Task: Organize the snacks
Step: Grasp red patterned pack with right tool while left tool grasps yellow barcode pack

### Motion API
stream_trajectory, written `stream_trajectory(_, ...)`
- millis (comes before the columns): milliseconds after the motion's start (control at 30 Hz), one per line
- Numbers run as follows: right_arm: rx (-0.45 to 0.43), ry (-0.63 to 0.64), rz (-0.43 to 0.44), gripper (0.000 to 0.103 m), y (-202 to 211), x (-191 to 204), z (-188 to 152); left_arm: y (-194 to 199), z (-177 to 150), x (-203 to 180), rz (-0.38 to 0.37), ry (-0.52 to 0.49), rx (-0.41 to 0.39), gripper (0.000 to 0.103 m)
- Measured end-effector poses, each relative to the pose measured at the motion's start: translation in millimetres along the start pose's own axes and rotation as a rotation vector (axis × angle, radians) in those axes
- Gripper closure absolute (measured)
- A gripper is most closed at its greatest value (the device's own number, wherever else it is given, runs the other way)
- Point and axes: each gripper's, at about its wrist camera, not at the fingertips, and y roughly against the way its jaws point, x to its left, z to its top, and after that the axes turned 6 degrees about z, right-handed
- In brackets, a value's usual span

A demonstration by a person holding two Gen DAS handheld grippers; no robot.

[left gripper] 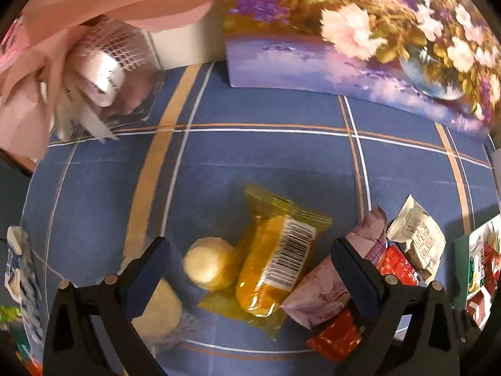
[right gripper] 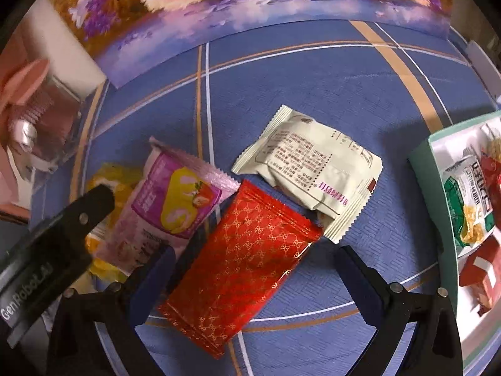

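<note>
1. I see both wrist views lit by warm, moderately bright indoor light, with black vignetted corners around each fisheye circle.
2. Lens distortion is strong: the straight stripes of the blue plaid tablecloth point(left gripper: 266, 163) bow outward toward the rims in both views.
3. In the left view, the pink paper-petal decoration point(left gripper: 78, 22) and the floral painted box point(left gripper: 360, 31) are smeared by blur; the round pale-yellow cake point(left gripper: 208, 263) is soft too.
4. Soft shadows fall on the cloth beside the yellow transparent snack wrapper point(left gripper: 272, 266).
5. In the right view, the red gold-patterned foil packet point(right gripper: 244, 269) looks sharp, with small glints on its foil; the white printed sachet point(right gripper: 313, 169) is crisp enough that its print lines show.
6. The far left edge of the right view is dim and blurred.
</note>
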Motion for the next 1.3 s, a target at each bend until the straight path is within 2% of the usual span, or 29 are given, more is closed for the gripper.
stream_trajectory(233, 0.013, 0.093, -0.094, 0.0, -11.2, 18.2, -3.7, -9.2, -1.7, -6.4, 0.029, -0.014, 0.02, 0.002)
stream_trajectory(300, 0.015, 0.101, -0.102, 0.0, -13.9, 21.8, -3.7, -9.8, -1.8, -9.0, 0.044, -0.028, 0.023, 0.006)
stream_trajectory(467, 0.025, 0.115, -0.102, 0.0, -15.3, 21.7, -4.8, -10.8, -5.8, -15.7, 0.069, -0.059, 0.027, 0.008)
stream_trajectory(533, 0.03, 0.112, -0.099, 0.001, -15.3, 19.6, -4.3, -7.4, -7.6, -16.8, 0.087, -0.068, 0.023, 0.017)
stream_trajectory(600, 0.027, 0.113, -0.096, 0.004, -11.9, 15.2, -6.4, -4.1, -10.0, -17.7, 0.099, -0.076, 0.024, 0.024)
stream_trajectory(767, 0.005, 0.12, -0.103, 0.023, -4.0, 11.3, -13.8, 3.1, -16.5, -21.9, 0.129, -0.1, 0.014, 0.038)
stream_trajectory(833, -0.002, 0.123, -0.103, 0.029, -1.1, 9.2, -17.0, 6.9, -19.9, -24.3, 0.122, -0.106, 0.013, 0.048)
stream_trajectory(900, -0.009, 0.124, -0.103, 0.036, 2.1, 9.5, -22.3, 11.9, -23.2, -24.5, 0.119, -0.095, 0.009, 0.053)
stream_trajectory(933, -0.011, 0.126, -0.105, 0.042, 3.4, 8.7, -25.0, 13.9, -24.0, -23.8, 0.113, -0.088, 0.006, 0.062)
stream_trajectory(967, -0.011, 0.126, -0.104, 0.045, 4.7, 7.4, -27.7, 16.4, -25.3, -22.6, 0.089, -0.076, 0.006, 0.066)
stream_trajectory(1033, -0.007, 0.126, -0.096, 0.047, 7.1, 5.1, -32.9, 16.1, -26.1, -20.6, 0.049, -0.047, 0.026, 0.067)
stream_trajectory(1167, 0.009, 0.126, -0.07, 0.05, 10.7, 0.0, -36.8, 20.8, -34.3, -20.0, 0.035, -0.028, 0.023, 0.068)
stream_trajectory(1300, 0.028, 0.113, -0.038, 0.051, 16.0, -9.8, -42.8, 26.8, -42.1, -13.0, 0.004, 0.035, 0.046, 0.068)
